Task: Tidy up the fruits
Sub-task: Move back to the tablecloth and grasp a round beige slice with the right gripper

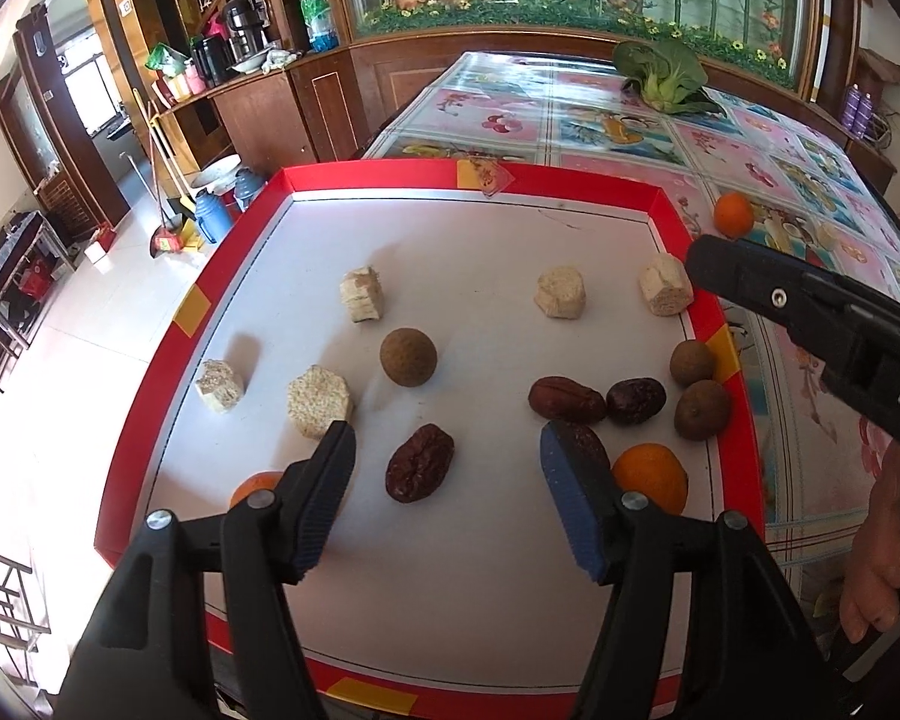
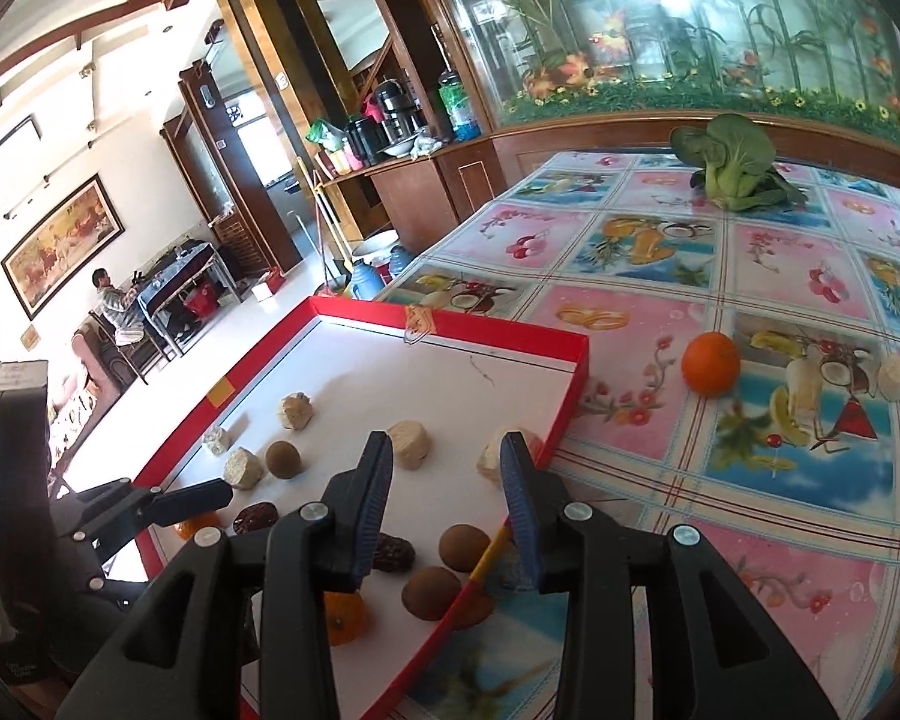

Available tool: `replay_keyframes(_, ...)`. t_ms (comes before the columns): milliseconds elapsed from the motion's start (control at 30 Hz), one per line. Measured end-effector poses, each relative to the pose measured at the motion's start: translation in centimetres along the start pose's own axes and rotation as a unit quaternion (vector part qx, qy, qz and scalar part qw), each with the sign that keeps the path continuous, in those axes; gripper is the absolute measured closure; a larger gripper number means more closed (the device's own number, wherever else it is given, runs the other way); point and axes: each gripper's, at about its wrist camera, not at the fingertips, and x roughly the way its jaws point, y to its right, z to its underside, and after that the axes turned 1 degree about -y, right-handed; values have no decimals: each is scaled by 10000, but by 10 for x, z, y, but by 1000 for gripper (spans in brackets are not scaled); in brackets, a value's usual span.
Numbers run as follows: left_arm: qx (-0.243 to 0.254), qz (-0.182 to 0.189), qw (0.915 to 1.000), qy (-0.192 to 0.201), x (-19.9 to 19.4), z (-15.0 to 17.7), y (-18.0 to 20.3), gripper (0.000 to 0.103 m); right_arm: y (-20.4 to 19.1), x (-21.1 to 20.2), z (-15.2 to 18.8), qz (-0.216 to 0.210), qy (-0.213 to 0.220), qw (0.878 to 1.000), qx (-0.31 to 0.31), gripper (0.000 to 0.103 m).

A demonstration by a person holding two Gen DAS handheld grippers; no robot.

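A red-rimmed white tray (image 1: 702, 312) holds dark red dates (image 1: 419, 463), brown longans (image 1: 408, 356), pale cut chunks (image 1: 561, 293) and two oranges (image 1: 651, 476). My left gripper (image 1: 447, 492) is open and empty, its jaws either side of a date near the tray's front. My right gripper (image 2: 447, 504) is open and empty above the tray's right rim (image 2: 573, 384); it shows in the left wrist view (image 1: 750, 276) too. Another orange (image 2: 710, 363) lies on the tablecloth outside the tray, also seen in the left wrist view (image 1: 733, 214).
A bok choy (image 2: 735, 165) lies at the far end of the patterned tablecloth (image 2: 780, 276). A pale chunk (image 2: 894, 377) sits right of the loose orange. A wooden cabinet (image 1: 330, 96) stands behind the table; the floor drops away left of the tray.
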Motion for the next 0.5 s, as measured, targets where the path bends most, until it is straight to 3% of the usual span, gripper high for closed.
replay_keyframes(233,80,-19,9999,130,-11,-4,9,33,9,-10,-2,114,150,9998,72,66)
replay_keyframes(500,376,94,9979,525,-32,-26,38,27,50,-33,-9,407,440,9968,531,65)
